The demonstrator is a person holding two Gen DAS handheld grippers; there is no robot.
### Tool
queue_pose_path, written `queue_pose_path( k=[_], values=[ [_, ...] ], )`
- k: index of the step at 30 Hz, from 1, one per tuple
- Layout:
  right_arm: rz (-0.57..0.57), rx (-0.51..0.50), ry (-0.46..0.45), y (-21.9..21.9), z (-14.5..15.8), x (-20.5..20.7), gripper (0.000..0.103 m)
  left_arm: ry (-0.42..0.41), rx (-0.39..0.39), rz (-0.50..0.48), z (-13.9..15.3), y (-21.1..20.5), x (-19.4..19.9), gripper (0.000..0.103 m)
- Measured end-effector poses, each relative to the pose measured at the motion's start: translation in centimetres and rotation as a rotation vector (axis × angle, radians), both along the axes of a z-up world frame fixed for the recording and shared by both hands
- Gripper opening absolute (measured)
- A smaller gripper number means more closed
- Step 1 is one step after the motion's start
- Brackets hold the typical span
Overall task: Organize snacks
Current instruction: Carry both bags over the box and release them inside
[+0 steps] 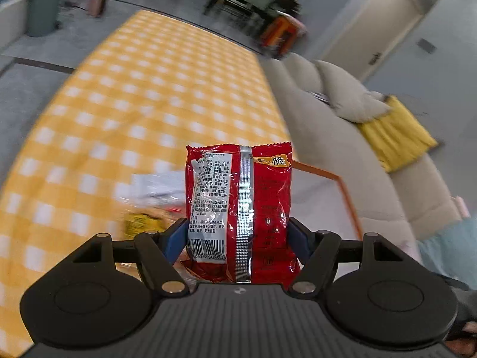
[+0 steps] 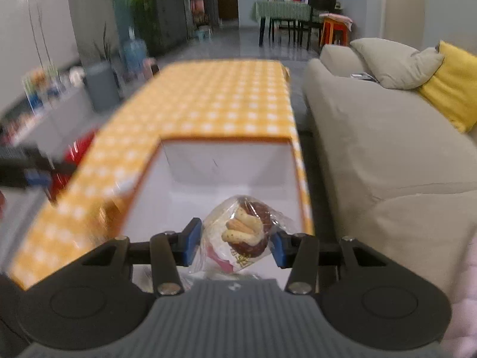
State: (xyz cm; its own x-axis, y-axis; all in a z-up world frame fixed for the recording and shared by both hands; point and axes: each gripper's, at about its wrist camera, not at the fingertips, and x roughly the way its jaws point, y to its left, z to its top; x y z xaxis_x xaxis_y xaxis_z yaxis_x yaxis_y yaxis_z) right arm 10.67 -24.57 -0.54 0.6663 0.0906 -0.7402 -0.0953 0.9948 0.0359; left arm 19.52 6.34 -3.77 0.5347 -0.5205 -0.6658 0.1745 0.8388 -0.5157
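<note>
My left gripper (image 1: 237, 229) is shut on a red snack bag (image 1: 262, 185), held upright with its printed back label and silver seam facing the camera. It hangs above the yellow checked table (image 1: 134, 89). My right gripper (image 2: 235, 237) is shut on a clear packet (image 2: 244, 229) with a brown and cream pastry inside. That packet hangs over the open white box with an orange rim (image 2: 226, 164); the box's corner also shows in the left wrist view (image 1: 342, 185). The left gripper and its red bag (image 2: 74, 152) appear blurred at the left edge of the right wrist view.
Blurred white and yellow snack packets (image 1: 149, 205) lie on the table below the red bag. A beige sofa (image 2: 372, 149) with a yellow cushion (image 2: 453, 95) runs along the table's right side. A grey bin (image 1: 44, 6) stands on the floor beyond.
</note>
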Motion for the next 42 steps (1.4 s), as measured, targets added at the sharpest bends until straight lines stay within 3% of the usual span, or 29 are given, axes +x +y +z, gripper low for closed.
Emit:
queue_pose_path(
  k=[3, 8, 13, 22, 26, 32, 35, 39, 42],
  values=[
    [0.074, -0.086, 0.061, 0.3, -0.4, -0.8, 0.047, 0.015, -0.026, -0.043, -0.2, -1.4, -0.1, 0.081],
    [0.053, -0.148, 0.118, -0.2, -1.5, -0.7, 0.047, 0.007, 0.005, -0.094, -0.3, -3.3, -0.8, 0.081],
    [0.101, -0.260, 0.175, 0.6, -3.0, -0.5, 0.047, 0.010, -0.003, -0.140, -0.2, -4.4, -1.7, 0.081],
    [0.107, -0.360, 0.260, 1.7, -5.6, 0.4, 0.050, 0.032, -0.004, -0.227, -0.7, -6.6, -2.7, 0.081],
    [0.102, -0.341, 0.254, 1.5, -5.6, 0.6, 0.053, 0.030, -0.006, -0.241, -0.5, -7.0, -3.0, 0.081],
    [0.065, -0.275, 0.156, 0.7, -3.8, 0.5, 0.057, 0.019, -0.005, -0.244, 0.0, -7.1, -3.3, 0.081],
    [-0.011, -0.196, 0.041, -0.6, -1.7, 0.3, 0.068, 0.017, -0.002, -0.239, 0.3, -7.3, -3.3, 0.081],
    [-0.117, -0.139, -0.121, -2.2, 0.2, -0.3, 0.068, 0.027, -0.006, -0.230, 1.1, -7.9, -3.3, 0.081],
    [-0.210, -0.037, -0.218, -3.4, 0.9, -0.6, 0.068, 0.010, 0.015, -0.216, 2.1, -8.8, -3.3, 0.081]
  ],
)
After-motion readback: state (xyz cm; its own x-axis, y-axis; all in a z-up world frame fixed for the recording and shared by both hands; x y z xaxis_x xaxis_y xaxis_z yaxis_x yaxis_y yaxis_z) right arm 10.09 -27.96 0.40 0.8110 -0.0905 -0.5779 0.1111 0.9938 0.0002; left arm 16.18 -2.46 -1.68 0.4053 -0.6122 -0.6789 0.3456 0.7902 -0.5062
